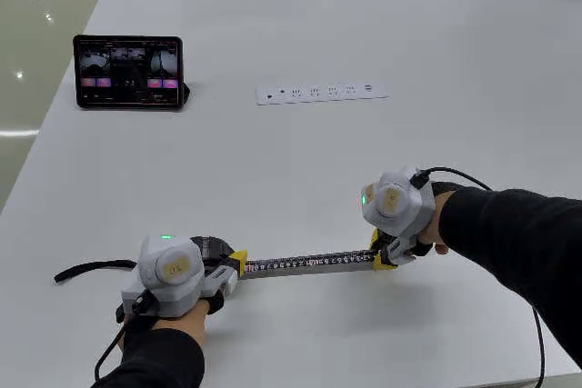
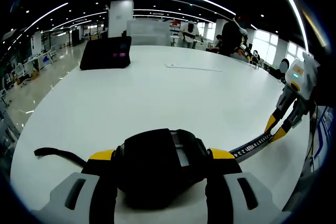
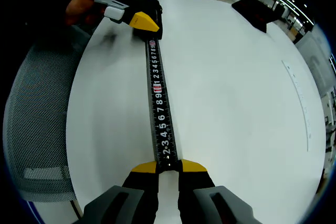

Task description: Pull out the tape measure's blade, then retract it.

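Left gripper (image 1: 229, 272) clamped on the tape's case (image 1: 211, 248), blade (image 1: 309, 263) drawn out.
Right of the case, the right gripper (image 1: 382, 256) has its fingers pinched on the blade's tip, low over the bench (image 1: 364, 179). My judgement: move straight along the blade's line, hold the case pinned, and feed it back slowly. The right gripper view makes the numerals (image 3: 160, 114) readable; the head view adds a tablet (image 1: 128, 71) beyond the case.

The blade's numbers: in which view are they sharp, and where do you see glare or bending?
Right gripper view: numbers on the blade sharp and readable. Head view: too small to read; glare streaks on the floor. Left gripper view: fisheye curves the edge of the table.
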`<state>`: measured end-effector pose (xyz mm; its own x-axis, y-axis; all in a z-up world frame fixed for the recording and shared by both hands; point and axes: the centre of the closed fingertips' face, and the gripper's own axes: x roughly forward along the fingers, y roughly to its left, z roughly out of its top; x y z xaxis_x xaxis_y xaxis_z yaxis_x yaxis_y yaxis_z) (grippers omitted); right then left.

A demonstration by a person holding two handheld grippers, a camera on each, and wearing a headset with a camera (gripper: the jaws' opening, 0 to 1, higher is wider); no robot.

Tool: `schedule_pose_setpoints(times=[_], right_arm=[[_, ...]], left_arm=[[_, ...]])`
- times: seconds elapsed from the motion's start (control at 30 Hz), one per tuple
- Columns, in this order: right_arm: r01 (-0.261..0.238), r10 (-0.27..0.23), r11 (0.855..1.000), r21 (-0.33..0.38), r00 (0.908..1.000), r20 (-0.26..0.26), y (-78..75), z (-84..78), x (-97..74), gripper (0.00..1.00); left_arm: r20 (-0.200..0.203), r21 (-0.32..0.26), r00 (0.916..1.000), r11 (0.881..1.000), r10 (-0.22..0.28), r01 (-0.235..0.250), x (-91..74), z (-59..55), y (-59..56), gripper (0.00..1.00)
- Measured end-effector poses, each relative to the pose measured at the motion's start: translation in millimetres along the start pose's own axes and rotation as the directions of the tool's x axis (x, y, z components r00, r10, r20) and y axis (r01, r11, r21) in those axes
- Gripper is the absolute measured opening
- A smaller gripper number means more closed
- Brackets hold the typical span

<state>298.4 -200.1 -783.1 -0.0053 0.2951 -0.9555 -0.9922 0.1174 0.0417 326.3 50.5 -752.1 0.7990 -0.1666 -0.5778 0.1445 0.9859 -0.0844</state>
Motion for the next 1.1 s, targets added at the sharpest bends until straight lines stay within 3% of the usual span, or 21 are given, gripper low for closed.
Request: schedule_pose_setpoints(times=[0.23, 0.53, 1.1], right_arm=[[0.009, -0.012, 0.999, 0.041, 0.9986, 0.052, -0.8, 3.6, 1.2, 0.09], [0.008, -0.008, 1.0, 0.007, 0.9998, 0.021, 0.0, 7.4, 2.8, 0.09], [0.018, -0.019, 1.0, 0.018, 0.9997, 0.018, 0.7, 14.0, 3.4, 0.09]], left_arm=[[-0.005, 0.001, 1.0, 1.0, -0.001, 0.001, -0.4, -0.5, -0.1, 0.65], [-0.011, 0.003, 0.9999, 1.0, 0.0, 0.0, -0.7, -1.0, -0.3, 0.65], [-0.016, 0.002, 0.9999, 1.0, -0.003, 0.003, -1.2, -1.4, -1.6, 0.65]])
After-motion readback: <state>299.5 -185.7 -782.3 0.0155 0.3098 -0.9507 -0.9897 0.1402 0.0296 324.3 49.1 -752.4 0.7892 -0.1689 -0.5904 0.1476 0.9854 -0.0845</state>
